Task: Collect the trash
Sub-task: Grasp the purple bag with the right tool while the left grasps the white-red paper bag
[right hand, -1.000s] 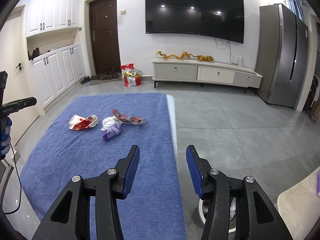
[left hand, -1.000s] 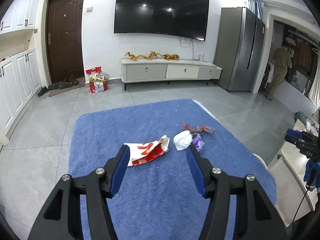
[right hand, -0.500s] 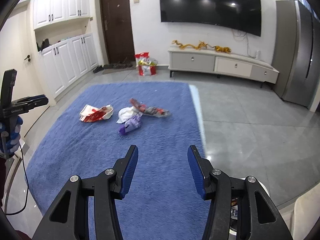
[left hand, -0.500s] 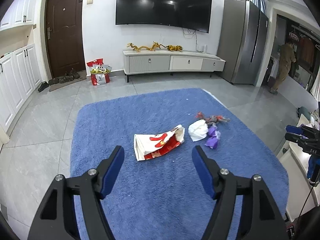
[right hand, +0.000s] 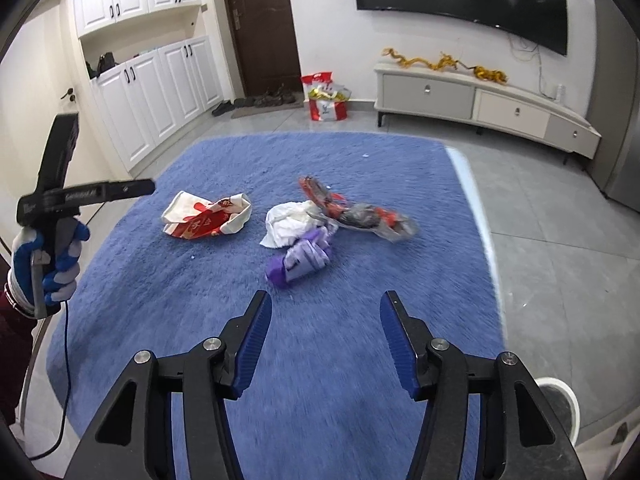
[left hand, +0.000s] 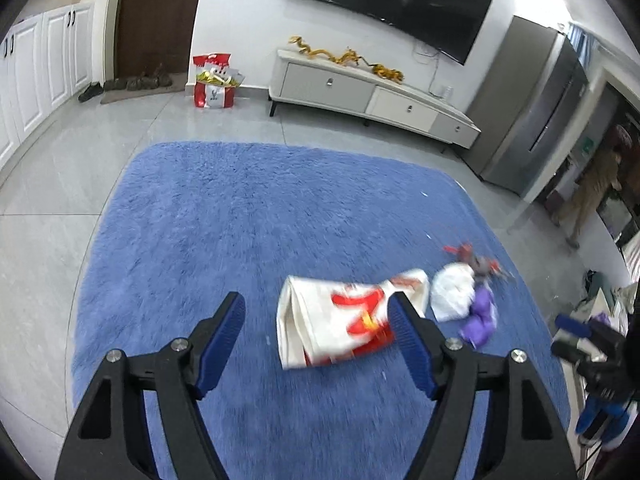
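Right wrist view, four trash pieces on one blue rug (right hand: 360, 168), both tools (right hand: 326, 300) (left hand: 316, 300) spread wide, empty.

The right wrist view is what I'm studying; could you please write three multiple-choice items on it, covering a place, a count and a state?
1. Where does the trash lie?
A. on the blue rug
B. on the TV cabinet
C. in the white bin

2. How many pieces of trash are on the rug?
A. two
B. four
C. seven

3. How is the right gripper?
A. shut on the purple wrapper
B. shut on nothing
C. open, holding nothing

Answers:
1 A: all of it sits on the blue rug.
2 B: red-and-white bag, white tissue, purple wrapper, red-grey wrapper.
3 C: the right gripper has fingers apart over bare rug.
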`<state>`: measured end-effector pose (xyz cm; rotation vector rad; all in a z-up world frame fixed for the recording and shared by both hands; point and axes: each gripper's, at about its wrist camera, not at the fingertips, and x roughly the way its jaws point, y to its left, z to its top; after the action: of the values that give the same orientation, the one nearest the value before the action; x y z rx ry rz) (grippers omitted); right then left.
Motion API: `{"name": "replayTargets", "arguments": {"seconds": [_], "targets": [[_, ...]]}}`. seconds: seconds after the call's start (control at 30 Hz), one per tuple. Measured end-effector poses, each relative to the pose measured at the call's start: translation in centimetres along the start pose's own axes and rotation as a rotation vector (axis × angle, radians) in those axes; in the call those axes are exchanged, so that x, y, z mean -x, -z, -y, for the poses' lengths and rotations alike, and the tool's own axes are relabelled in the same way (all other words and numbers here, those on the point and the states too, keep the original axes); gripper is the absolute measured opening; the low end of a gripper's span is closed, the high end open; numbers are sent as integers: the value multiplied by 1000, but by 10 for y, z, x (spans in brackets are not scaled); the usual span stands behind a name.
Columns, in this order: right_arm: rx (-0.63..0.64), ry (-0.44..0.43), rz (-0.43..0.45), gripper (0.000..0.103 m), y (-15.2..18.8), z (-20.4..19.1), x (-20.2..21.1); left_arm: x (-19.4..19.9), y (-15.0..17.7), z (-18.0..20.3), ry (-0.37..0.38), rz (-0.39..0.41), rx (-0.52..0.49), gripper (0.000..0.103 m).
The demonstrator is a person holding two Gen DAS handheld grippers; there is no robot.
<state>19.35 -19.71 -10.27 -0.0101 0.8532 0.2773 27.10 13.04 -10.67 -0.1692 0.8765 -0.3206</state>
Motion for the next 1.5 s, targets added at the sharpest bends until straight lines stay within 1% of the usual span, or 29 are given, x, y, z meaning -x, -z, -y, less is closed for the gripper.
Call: {"name": "replayTargets", "arguments": {"seconds": [0.13, 0.27, 0.37, 0.53, 0.7, 1.07, 1.17, 1.2, 1.23, 1.3, 1.37, 1.43, 1.5], "targets": [[-19, -29, -16, 57, -12, -5, -30, -30, -22, -2, -10, -26, -9, 72], [-50, -42, -32, 57, -20, -2, -56, -58, -35, -3, -8, -65, -22, 72], [-92, -58, -42, 57, -24, 3, -71, -73, -37, -1, 8, -97, -36, 72], [-151, -75, -53, 57, -28, 13, -89, -88, -35, 6, 24, -134, -91, 72], [-183, -92, -64, 56, -30, 15, -100, -99, -24, 14, 45, -168, -115, 72], [-172, -100, -77, 51, -26, 10, -102, -79, 3, 9, 133, -163, -97, 72], [-169, -102, -80, 45, -24, 8, -102, -74, 11, 7, 144, -168, -92, 72], [-168, -105, -81, 40, -23, 7, -102, -72, 14, 7, 148, -168, -91, 72], [-166, -111, -83, 38, -22, 6, -102, -69, 17, 6, 151, -167, -91, 72], [-154, -109, -82, 37, -20, 3, -100, -63, 23, 5, 154, -160, -90, 71], [-145, -110, -79, 37, -18, 1, -98, -58, 29, 5, 164, -153, -85, 66], [-141, -112, -75, 36, -16, -2, -96, -54, 36, 4, 187, -152, -66, 52], [-137, -114, -72, 35, -14, -4, -93, -50, 42, 4, 202, -148, -48, 45]]}}
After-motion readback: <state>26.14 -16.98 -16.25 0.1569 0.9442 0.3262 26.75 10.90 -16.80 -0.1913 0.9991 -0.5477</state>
